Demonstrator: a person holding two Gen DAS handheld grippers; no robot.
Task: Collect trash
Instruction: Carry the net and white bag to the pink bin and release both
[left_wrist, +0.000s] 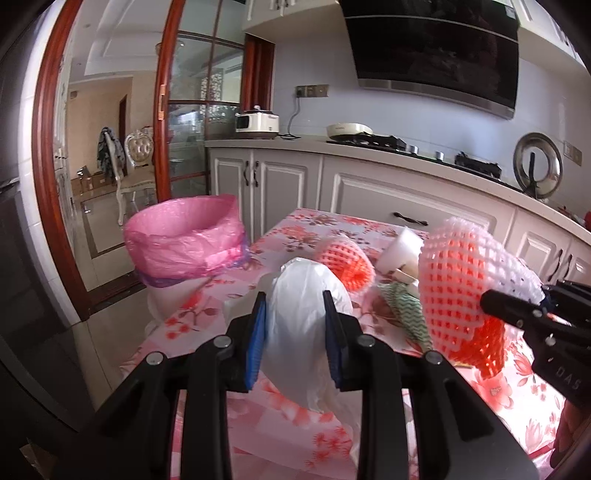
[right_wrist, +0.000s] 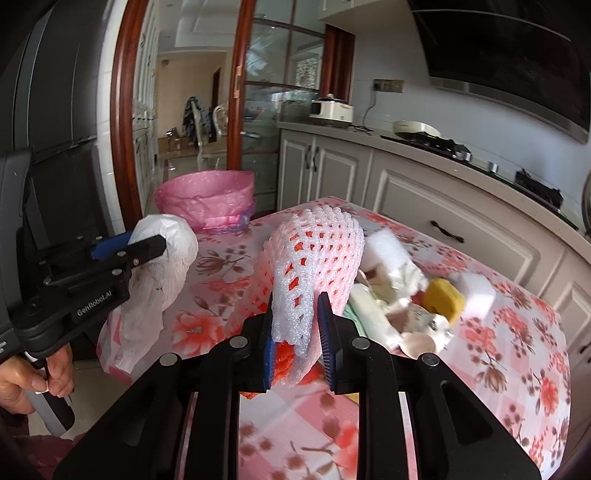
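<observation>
My left gripper (left_wrist: 295, 317) is shut on a crumpled white plastic bag (left_wrist: 299, 332) and holds it above the near left part of the floral table (left_wrist: 332, 221). My right gripper (right_wrist: 295, 325) is shut on white and red foam fruit nets (right_wrist: 317, 251), lifted over the table; they also show in the left wrist view (left_wrist: 465, 280). A bin lined with a pink bag (left_wrist: 184, 232) stands just beyond the table's left edge, also in the right wrist view (right_wrist: 207, 199). Another red foam net (left_wrist: 347, 262) lies on the table.
More trash lies on the table: a white foam block (right_wrist: 476, 291), a yellow sponge (right_wrist: 443, 299), a paper cup (left_wrist: 400, 251), wrappers and a green patterned cloth (left_wrist: 402, 306). White kitchen cabinets (left_wrist: 369, 192) with a stove run behind the table. A doorway is on the left.
</observation>
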